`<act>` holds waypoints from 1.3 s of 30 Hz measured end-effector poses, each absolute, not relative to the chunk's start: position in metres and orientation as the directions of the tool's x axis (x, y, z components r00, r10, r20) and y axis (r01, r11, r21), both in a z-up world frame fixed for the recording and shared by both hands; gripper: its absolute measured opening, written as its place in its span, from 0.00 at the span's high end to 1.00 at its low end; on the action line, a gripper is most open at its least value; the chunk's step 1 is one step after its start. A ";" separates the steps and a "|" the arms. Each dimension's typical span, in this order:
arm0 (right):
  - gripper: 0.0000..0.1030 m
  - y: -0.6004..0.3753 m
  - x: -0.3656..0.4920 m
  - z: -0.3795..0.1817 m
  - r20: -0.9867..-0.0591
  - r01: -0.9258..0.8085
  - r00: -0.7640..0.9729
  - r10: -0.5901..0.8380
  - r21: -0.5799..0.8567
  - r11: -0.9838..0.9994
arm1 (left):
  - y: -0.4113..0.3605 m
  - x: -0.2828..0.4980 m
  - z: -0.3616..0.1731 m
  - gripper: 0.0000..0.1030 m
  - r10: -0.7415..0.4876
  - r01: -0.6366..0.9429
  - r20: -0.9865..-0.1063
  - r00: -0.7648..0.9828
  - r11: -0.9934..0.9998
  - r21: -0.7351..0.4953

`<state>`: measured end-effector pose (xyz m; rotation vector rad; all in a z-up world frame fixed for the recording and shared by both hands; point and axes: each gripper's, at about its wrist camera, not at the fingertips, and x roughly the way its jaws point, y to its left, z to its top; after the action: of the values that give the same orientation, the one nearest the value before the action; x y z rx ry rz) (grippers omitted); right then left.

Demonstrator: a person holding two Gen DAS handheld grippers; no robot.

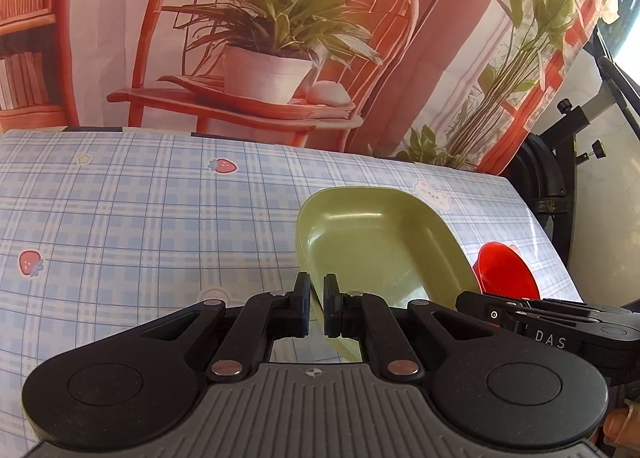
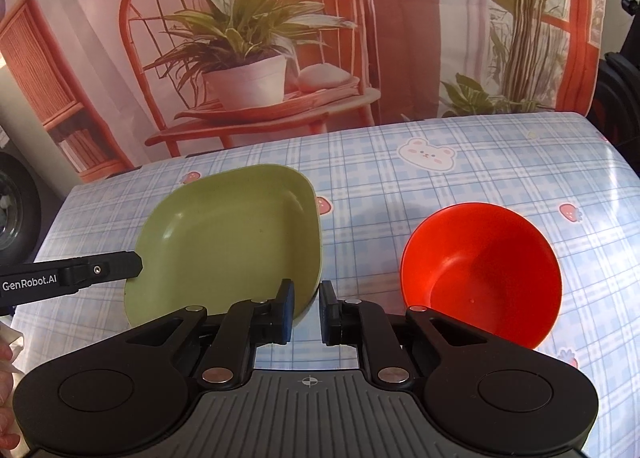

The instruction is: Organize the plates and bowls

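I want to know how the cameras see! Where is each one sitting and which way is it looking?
Left wrist: sits on the left tongs, looking forward at the green plate whose rim they pinch; the right tongs poke in at right.
Right wrist: sits on the right tongs, looking at the plate and red bowl; left tongs and fingertips show.
Both share plate, bowl, checked tablecloth.
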<state>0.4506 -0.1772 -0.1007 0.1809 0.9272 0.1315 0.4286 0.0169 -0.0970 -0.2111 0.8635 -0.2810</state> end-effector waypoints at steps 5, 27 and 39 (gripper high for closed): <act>0.89 -0.183 0.414 -0.079 -0.724 -0.055 0.661 0.196 0.214 0.975 | 0.003 0.390 -0.072 0.93 -0.294 0.190 -0.678 0.674 0.956 -0.225; 0.87 -0.276 0.241 -0.082 -0.646 0.011 0.730 0.224 0.338 0.941 | -0.073 0.269 -0.069 0.93 -0.402 0.286 -0.624 0.671 0.916 -0.283; 0.88 -0.292 0.208 -0.109 -0.675 0.072 0.707 0.212 0.366 0.928 | -0.080 0.249 -0.103 0.93 -0.416 0.282 -0.670 0.615 0.909 -0.306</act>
<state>0.2081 -0.2923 -0.1092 0.3844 0.7863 0.0798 0.2485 -0.0798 -0.1031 -0.1765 0.8144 -0.4043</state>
